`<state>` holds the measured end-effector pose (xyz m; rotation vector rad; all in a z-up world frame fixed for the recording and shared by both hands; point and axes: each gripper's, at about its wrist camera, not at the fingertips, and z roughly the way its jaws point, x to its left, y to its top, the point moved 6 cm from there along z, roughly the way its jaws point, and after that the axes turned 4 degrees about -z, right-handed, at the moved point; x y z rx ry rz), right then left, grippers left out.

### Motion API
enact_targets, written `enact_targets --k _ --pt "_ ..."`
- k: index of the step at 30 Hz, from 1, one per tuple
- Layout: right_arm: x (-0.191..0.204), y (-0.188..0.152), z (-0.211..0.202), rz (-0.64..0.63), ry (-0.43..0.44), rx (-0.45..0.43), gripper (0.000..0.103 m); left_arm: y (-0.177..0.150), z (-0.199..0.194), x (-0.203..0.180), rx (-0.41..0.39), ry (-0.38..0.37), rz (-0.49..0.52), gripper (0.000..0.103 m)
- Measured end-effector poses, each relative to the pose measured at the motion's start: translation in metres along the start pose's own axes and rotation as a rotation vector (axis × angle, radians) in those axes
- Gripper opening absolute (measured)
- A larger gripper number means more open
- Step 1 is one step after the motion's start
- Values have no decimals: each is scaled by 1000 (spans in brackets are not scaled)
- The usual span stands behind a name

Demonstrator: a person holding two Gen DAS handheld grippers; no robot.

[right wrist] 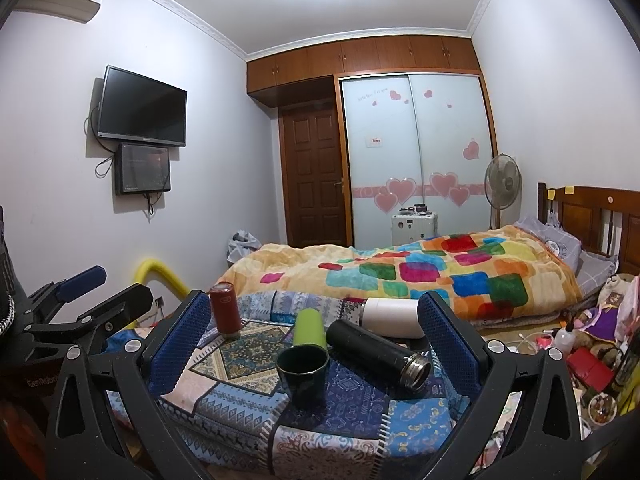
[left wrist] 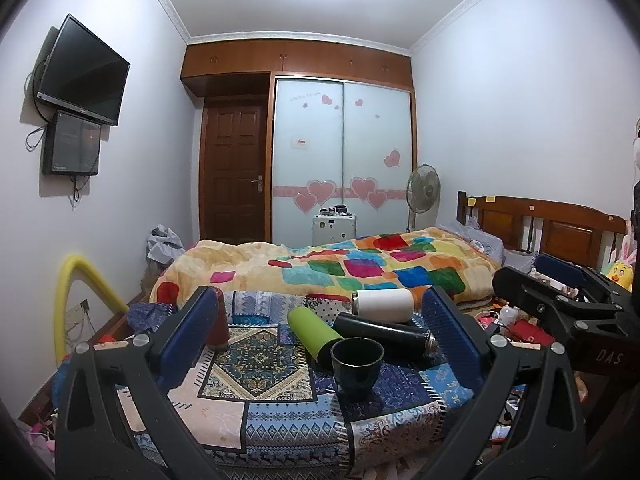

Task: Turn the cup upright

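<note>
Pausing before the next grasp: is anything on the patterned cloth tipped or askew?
Three flasks lie on their sides: green flask, black flask with its cap off, white flask. The dark cup and red flask stand upright.

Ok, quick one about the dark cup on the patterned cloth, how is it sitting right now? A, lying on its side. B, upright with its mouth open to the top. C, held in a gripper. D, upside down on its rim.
B: the dark cup stands on its base on the patterned cloth, open rim facing up, neither gripper touching it.
</note>
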<state>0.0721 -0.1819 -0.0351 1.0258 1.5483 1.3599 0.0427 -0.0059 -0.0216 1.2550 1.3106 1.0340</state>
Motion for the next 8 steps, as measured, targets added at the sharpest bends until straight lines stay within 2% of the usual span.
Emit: enact_targets --k 8 --pt "0 0 0 -1 0 1 103 0 1 -1 5 -3 0 103"
